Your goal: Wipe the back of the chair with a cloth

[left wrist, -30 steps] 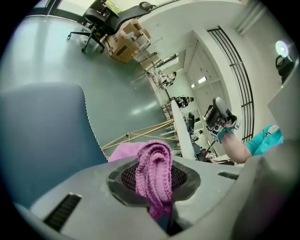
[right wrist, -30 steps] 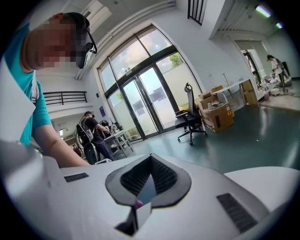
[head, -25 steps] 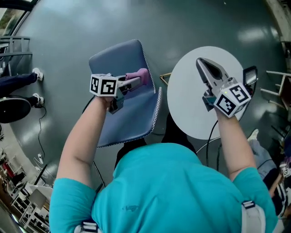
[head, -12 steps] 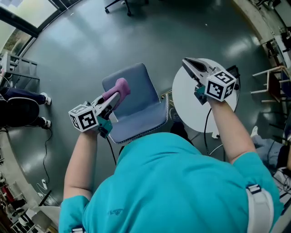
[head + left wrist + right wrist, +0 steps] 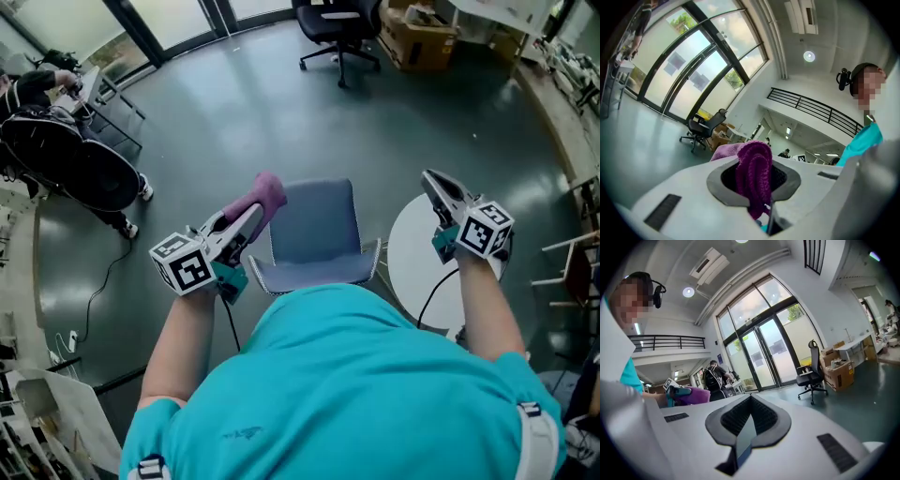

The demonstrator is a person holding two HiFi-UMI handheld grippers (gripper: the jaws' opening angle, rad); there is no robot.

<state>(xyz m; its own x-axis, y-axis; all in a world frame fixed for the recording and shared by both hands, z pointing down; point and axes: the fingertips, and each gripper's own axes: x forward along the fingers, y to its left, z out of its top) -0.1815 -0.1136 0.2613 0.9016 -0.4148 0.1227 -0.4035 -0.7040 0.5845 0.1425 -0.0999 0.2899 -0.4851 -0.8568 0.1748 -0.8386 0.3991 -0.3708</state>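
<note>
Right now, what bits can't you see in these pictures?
The chair: in the head view the person's teal shirt covers its near edge, and its legs are hidden beneath it.
The chair again: out of frame in both gripper views, which point upward.
The table: head view, partly behind the right arm.
The cloth: left gripper view, its lower end is hidden between the jaws.

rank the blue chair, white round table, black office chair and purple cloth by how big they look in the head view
1. blue chair and white round table: look alike and the table is partly hidden, so not ranked.
2. black office chair, farther off.
3. purple cloth.
</note>
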